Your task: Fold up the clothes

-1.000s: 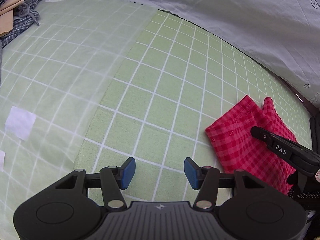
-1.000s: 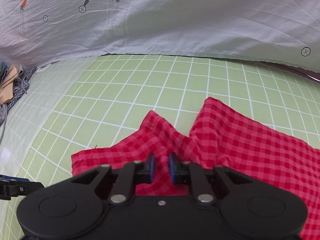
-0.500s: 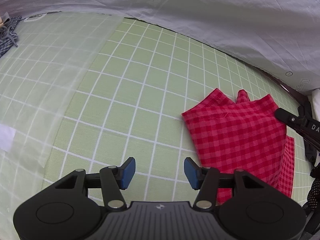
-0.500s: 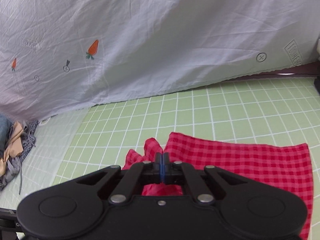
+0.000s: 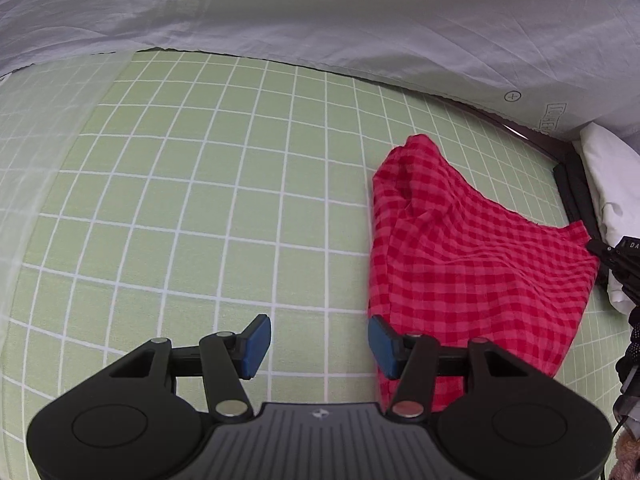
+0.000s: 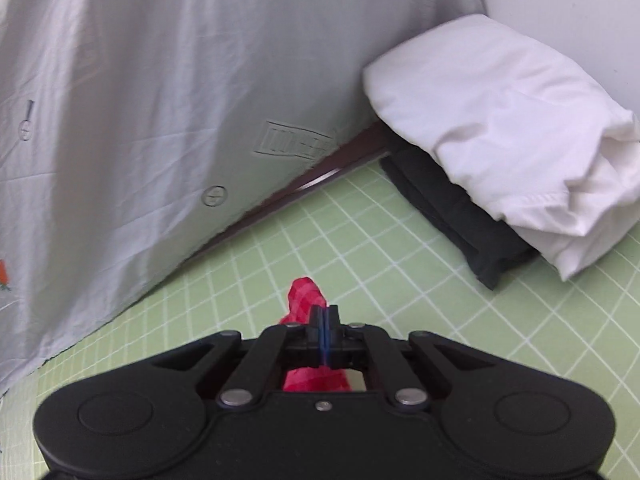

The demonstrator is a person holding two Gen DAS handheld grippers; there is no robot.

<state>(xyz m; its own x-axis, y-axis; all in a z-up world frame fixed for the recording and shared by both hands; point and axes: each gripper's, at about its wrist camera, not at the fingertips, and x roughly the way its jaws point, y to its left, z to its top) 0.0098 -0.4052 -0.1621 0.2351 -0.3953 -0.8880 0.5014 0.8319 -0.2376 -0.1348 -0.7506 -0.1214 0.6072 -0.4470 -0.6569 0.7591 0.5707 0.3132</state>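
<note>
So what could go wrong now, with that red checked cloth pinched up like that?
The right gripper pinches only a small bunch of the red checked cloth, so it might slip free. The hanging cloth looks rumpled and could land creased. It might also brush the stacked white and dark laundry close by.

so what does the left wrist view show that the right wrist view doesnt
Only the left wrist view: the red checked cloth spread wide over the green grid mat, and the left tongs open with nothing between them, over the mat by the cloth's near edge.

Only the right wrist view: the right tongs shut on a bunched bit of that cloth, and the whole white folded bundle lying on a dark folded item.

Both: the cloth, the mat, the white printed sheet behind, and part of that bundle.
</note>
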